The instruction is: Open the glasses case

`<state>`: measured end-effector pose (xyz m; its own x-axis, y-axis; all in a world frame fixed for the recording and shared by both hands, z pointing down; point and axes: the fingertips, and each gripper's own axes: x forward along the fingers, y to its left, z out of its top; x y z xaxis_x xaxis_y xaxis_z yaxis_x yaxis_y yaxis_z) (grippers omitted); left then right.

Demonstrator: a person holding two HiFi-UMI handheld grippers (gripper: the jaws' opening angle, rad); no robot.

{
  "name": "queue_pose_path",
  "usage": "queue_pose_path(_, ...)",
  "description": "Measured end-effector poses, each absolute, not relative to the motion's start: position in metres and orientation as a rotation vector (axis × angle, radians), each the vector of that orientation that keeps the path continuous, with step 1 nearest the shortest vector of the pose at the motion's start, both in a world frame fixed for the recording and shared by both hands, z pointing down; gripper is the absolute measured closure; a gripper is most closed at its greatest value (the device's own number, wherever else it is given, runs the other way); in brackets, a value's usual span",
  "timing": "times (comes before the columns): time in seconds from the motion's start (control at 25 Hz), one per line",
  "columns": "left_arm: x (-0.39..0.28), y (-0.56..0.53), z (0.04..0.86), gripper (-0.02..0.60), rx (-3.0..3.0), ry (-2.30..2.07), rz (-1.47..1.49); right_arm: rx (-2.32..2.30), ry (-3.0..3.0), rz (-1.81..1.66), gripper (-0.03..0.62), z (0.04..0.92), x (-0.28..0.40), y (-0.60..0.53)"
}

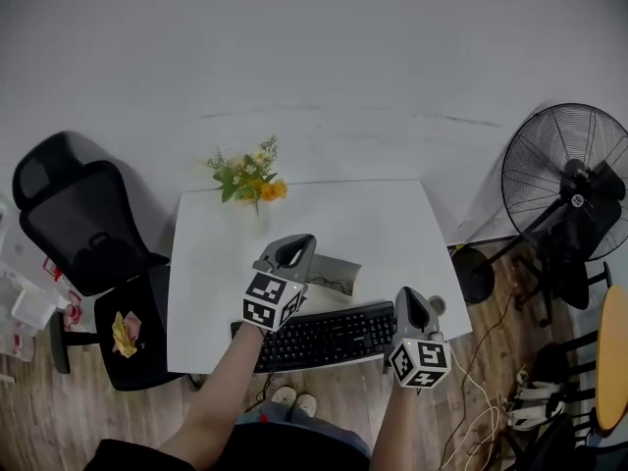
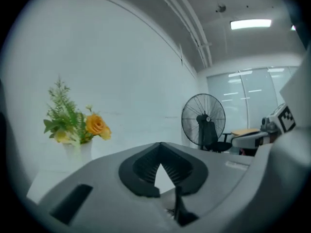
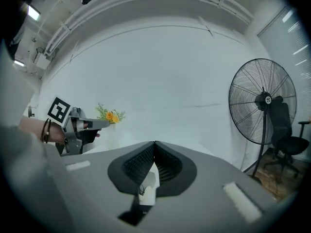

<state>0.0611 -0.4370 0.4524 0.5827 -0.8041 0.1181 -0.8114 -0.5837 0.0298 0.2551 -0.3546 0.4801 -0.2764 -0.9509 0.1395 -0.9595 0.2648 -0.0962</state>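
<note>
The glasses case [image 1: 336,273] is a grey, flat box on the white table [image 1: 378,219], just behind the keyboard. My left gripper hides its left end, and I cannot tell how its lid stands. My left gripper [image 1: 300,244] is held level above the case's left end, its jaws shut tip to tip with nothing between them [image 2: 160,143]. My right gripper [image 1: 413,298] hovers over the table's front right corner beside the keyboard's right end, jaws also shut and empty [image 3: 154,142]. In the right gripper view the left gripper [image 3: 77,125] shows at the left.
A black keyboard [image 1: 324,337] lies along the table's front edge. A vase of orange flowers [image 1: 250,180] stands at the back left. A black office chair [image 1: 83,229] is left of the table, and a standing fan [image 1: 569,189] is to its right.
</note>
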Motion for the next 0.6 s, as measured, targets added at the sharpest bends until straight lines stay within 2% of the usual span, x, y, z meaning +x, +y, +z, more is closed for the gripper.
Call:
queue_pose_path(0.2, 0.028, -0.414, 0.439, 0.574, 2.673, -1.450, 0.000, 1.877, -2.478, 0.215, 0.580, 0.470, 0.250, -0.359)
queue_pose_path(0.6, 0.017, -0.395, 0.450, 0.574, 2.668, -1.490, 0.062, 1.943, -2.446, 0.195, 0.582, 0.468, 0.254, -0.351)
